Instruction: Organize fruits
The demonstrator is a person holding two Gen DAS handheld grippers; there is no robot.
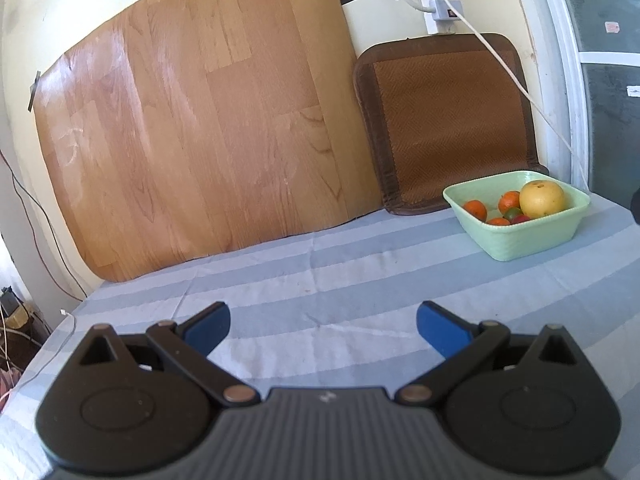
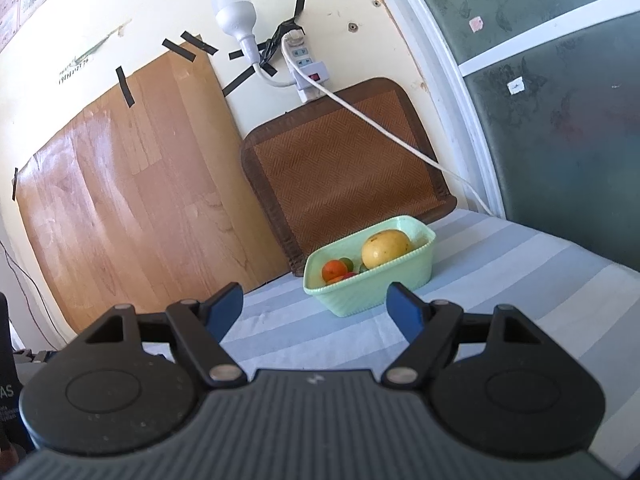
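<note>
Fingers on both the left gripper (image 1: 323, 330) and right gripper (image 2: 315, 310) are spread wide, holding nothing. All the fruit's sitting in the mint-green ribbed plastic tub (image 2: 372, 294) on the striped blue cloth (image 1: 360, 272). Looks like either finished or just starting; next would be reaching in for the big yellow round fruit (image 2: 386, 248).

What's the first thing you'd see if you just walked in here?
The mint-green bowl on the striped cloth, holding a big yellow fruit and small orange ones. Behind it a brown mat leans on the wall beside a wood-look board. Both tools, left and right, are open and empty.
</note>
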